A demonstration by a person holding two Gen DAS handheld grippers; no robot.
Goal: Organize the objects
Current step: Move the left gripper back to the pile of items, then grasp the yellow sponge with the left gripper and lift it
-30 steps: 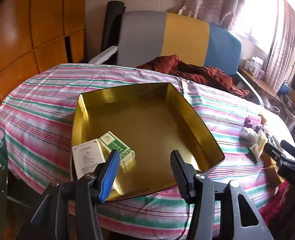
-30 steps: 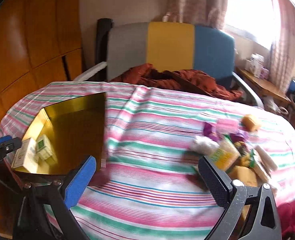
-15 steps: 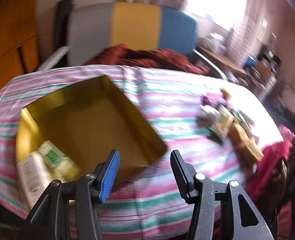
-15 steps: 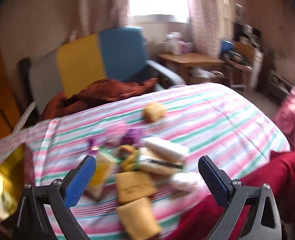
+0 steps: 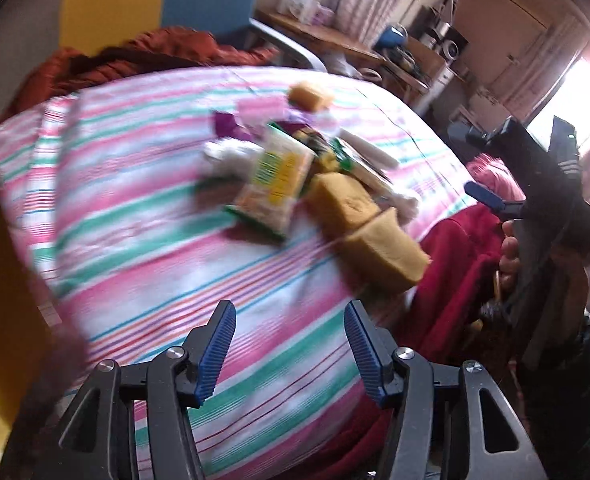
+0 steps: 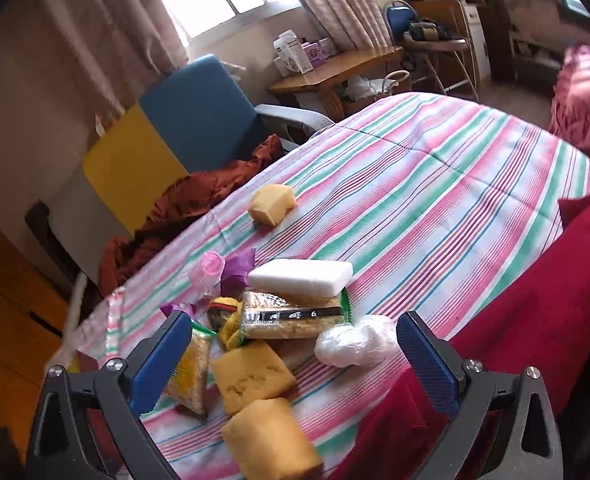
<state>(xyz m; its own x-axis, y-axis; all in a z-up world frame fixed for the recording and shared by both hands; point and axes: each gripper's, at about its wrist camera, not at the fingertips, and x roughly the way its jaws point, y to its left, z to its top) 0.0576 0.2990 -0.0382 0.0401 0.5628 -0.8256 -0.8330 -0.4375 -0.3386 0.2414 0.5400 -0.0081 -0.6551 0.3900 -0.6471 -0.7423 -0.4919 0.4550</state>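
Both jaws of your left gripper stand apart above the striped cloth, the snack packet ahead (blurred). Your right gripper gapes too, two yellow sponges lying between its fingers.

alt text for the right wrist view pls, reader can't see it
Open right gripper hovers over a pile of yellow sponges, snack packets and a white foam block on a striped tablecloth. One more sponge lies apart, farther back.
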